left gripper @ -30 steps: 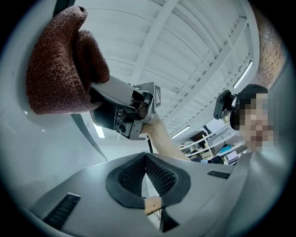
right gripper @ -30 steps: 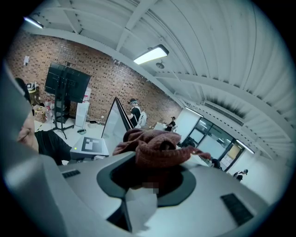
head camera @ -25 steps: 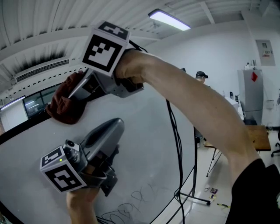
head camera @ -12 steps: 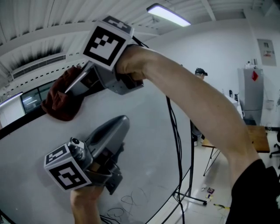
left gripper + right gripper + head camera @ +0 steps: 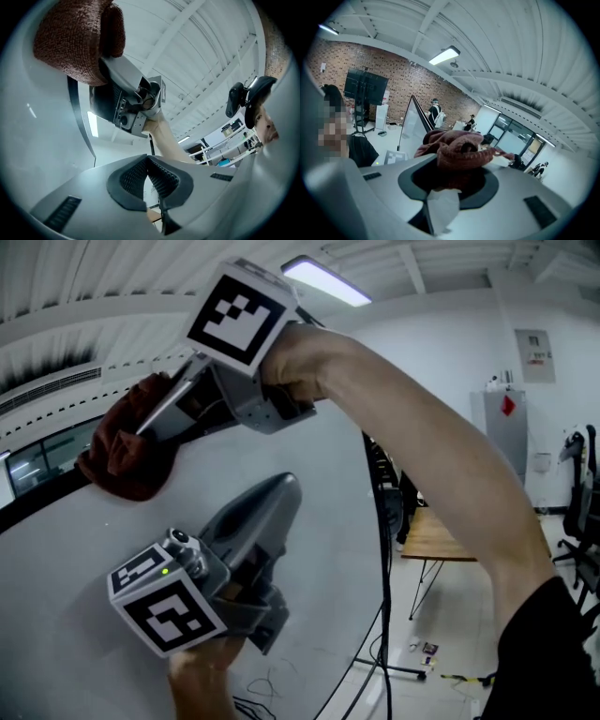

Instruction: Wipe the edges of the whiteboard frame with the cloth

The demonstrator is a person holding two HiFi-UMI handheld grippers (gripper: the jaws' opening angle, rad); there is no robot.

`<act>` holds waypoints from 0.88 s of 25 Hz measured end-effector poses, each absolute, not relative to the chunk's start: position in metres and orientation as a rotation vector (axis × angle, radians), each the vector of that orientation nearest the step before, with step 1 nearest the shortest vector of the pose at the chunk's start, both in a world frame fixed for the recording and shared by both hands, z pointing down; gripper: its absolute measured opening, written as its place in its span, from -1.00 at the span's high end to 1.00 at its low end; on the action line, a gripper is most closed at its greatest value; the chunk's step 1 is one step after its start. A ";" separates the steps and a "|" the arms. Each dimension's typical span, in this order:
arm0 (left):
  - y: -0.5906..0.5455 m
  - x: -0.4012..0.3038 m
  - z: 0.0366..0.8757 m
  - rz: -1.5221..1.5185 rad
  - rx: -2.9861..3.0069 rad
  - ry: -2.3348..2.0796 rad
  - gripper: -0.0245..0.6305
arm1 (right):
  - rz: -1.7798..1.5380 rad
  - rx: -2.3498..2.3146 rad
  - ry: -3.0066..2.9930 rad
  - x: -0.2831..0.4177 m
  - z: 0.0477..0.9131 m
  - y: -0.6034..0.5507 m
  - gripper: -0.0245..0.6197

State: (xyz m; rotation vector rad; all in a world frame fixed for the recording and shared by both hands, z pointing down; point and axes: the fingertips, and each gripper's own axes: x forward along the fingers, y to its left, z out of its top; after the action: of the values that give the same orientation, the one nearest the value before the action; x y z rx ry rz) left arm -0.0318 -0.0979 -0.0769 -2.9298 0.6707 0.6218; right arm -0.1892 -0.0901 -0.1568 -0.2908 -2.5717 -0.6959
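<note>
- The right gripper (image 5: 148,430) is clenched on the cloth (image 5: 119,463). In its own view, the red-brown wad (image 5: 457,146) bulges out between the jaws.
- The left gripper (image 5: 281,486) is closed on nothing, its ribbed pads (image 5: 161,180) meeting at the tips. It hovers near the board face below the right one; whether it touches the board cannot be told.
- The cloth lies on the dark frame (image 5: 37,501) at the whiteboard's (image 5: 319,549) upper edge. In the left gripper view the frame (image 5: 77,122) runs on from under the cloth (image 5: 70,42).
- More bare frame stretches left of the cloth. The two grippers are apart, with white board between them.
- Black cables (image 5: 382,521) hang by the board's right edge, and past it is open floor.
- The board is mostly blank, with faint scribbles low down.
- The room has a ribbed white ceiling with a lamp (image 5: 323,279), a wooden table (image 5: 450,538), a grey cabinet (image 5: 506,437) and a brick wall (image 5: 370,65).
</note>
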 end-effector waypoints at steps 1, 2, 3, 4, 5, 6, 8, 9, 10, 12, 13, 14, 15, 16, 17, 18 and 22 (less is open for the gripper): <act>-0.099 -0.032 -0.077 0.624 -2.935 0.654 0.92 | -0.688 -0.273 -2.574 -0.190 -0.157 -0.094 0.52; -0.099 -0.032 -0.077 0.630 -2.943 0.632 0.92 | -0.680 -0.255 -2.577 -0.190 -0.157 -0.097 0.52; -0.098 -0.032 -0.077 0.638 -2.952 0.608 0.92 | -0.674 -0.238 -2.582 -0.189 -0.158 -0.098 0.52; -0.096 -0.031 -0.076 0.644 -2.961 0.583 0.92 | -0.672 -0.226 -2.588 -0.188 -0.158 -0.099 0.52; -0.095 -0.030 -0.075 0.648 -2.970 0.561 0.92 | -0.672 -0.222 -2.592 -0.187 -0.159 -0.098 0.52; -0.093 -0.028 -0.073 0.650 -2.978 0.543 0.92 | -0.675 -0.227 -2.596 -0.187 -0.159 -0.096 0.53; -0.095 -0.025 -0.069 0.650 -2.993 0.526 0.92 | -0.675 -0.253 -2.597 -0.188 -0.158 -0.092 0.53; -0.097 -0.024 -0.068 0.648 -3.001 0.524 0.92 | -0.669 -0.266 -2.597 -0.189 -0.157 -0.090 0.53; -0.101 -0.023 -0.067 0.643 -3.008 0.527 0.92 | -0.666 -0.275 -2.595 -0.190 -0.157 -0.090 0.53; -0.108 -0.022 -0.064 0.626 -3.017 0.541 0.92 | -0.691 -0.281 -2.583 -0.190 -0.157 -0.089 0.53; -0.109 -0.022 -0.064 0.616 -3.015 0.554 0.92 | -0.711 -0.279 -2.576 -0.189 -0.157 -0.090 0.53; -0.111 -0.023 -0.063 0.607 -3.010 0.569 0.92 | -0.727 -0.276 -2.571 -0.189 -0.158 -0.091 0.53; -0.111 -0.025 -0.064 0.598 -3.002 0.584 0.92 | -0.734 -0.276 -2.571 -0.189 -0.158 -0.092 0.53; -0.112 -0.027 -0.064 0.590 -2.993 0.599 0.92 | -0.732 -0.283 -2.576 -0.190 -0.158 -0.092 0.53; -0.112 -0.030 -0.065 0.584 -2.983 0.613 0.92 | -0.724 -0.300 -2.585 -0.191 -0.158 -0.092 0.53; -0.114 -0.033 -0.066 0.584 -2.975 0.627 0.92 | -0.716 -0.324 -2.591 -0.193 -0.158 -0.092 0.53; -0.136 -0.032 -0.066 0.608 -2.955 0.685 0.92 | -0.758 -0.398 -2.570 -0.189 -0.157 -0.098 0.53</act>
State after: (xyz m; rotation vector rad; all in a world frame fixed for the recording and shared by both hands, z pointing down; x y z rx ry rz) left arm -0.0315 -0.1362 -0.0655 -2.9546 0.6847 0.6078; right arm -0.1895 -0.0979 -0.1567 -0.3979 -2.5698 -0.7579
